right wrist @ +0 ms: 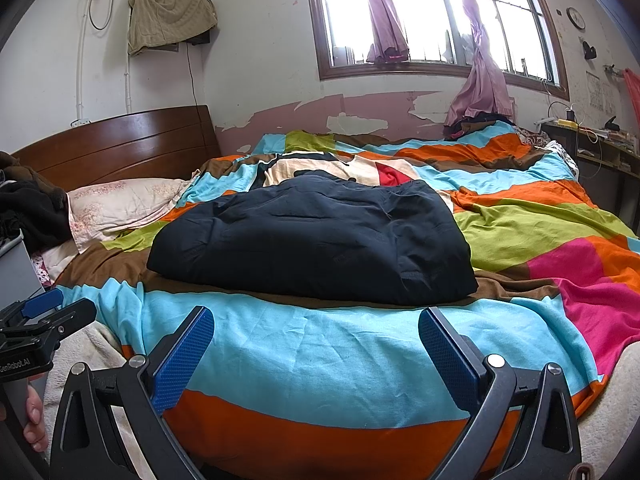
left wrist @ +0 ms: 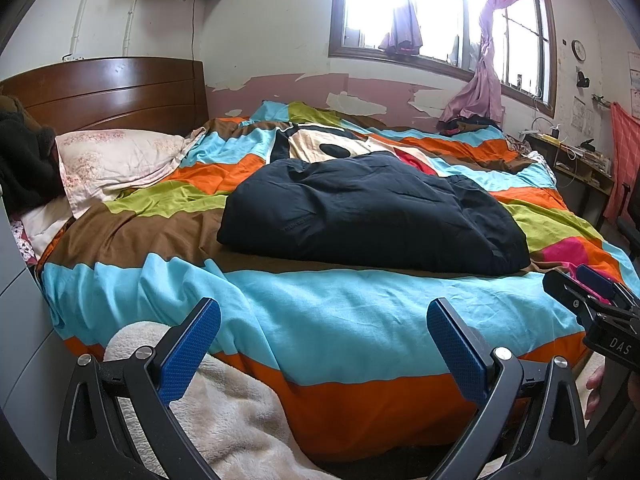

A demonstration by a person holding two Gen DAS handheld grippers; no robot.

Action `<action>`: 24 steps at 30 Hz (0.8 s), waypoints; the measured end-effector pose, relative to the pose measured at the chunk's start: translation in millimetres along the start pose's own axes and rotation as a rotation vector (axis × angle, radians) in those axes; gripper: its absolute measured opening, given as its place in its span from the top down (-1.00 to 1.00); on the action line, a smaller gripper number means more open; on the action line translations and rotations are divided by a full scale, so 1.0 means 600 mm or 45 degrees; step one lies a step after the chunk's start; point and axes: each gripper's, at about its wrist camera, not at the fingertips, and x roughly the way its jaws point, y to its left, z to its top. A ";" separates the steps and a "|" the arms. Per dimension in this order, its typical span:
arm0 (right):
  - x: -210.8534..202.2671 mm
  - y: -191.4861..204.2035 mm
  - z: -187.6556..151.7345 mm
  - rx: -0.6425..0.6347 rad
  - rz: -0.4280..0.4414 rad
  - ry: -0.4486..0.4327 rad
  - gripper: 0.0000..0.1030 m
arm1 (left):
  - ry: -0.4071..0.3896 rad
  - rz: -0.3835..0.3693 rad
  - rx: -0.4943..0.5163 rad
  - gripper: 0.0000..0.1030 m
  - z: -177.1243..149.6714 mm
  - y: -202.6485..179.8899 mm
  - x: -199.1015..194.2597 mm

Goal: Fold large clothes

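Observation:
A dark navy garment (left wrist: 372,216) (right wrist: 316,240) lies folded into a thick rectangle on the striped bedspread, near the bed's front edge. My left gripper (left wrist: 324,312) is open at the front edge of the bed, short of the garment, with nothing between its blue pads. My right gripper (right wrist: 316,320) is open too, held just before the garment's near edge and apart from it. In the left wrist view the right gripper shows at the right edge (left wrist: 588,288). In the right wrist view the left gripper shows at the left edge (right wrist: 44,312).
The colourful striped bedspread (left wrist: 360,308) (right wrist: 320,344) covers the bed. A pillow (left wrist: 116,160) lies by the wooden headboard (left wrist: 108,92). A cream fleece blanket (left wrist: 224,412) hangs at the front left. A desk (right wrist: 596,152) stands far right under the window (right wrist: 432,16).

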 end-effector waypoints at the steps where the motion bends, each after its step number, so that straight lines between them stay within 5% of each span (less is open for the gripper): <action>1: 0.000 0.001 -0.001 0.000 0.000 0.000 -1.00 | 0.000 -0.002 0.000 -0.97 0.000 0.000 0.000; 24: 0.000 0.001 -0.002 0.004 -0.005 -0.006 -1.00 | -0.002 0.001 0.002 -0.97 0.000 -0.001 0.000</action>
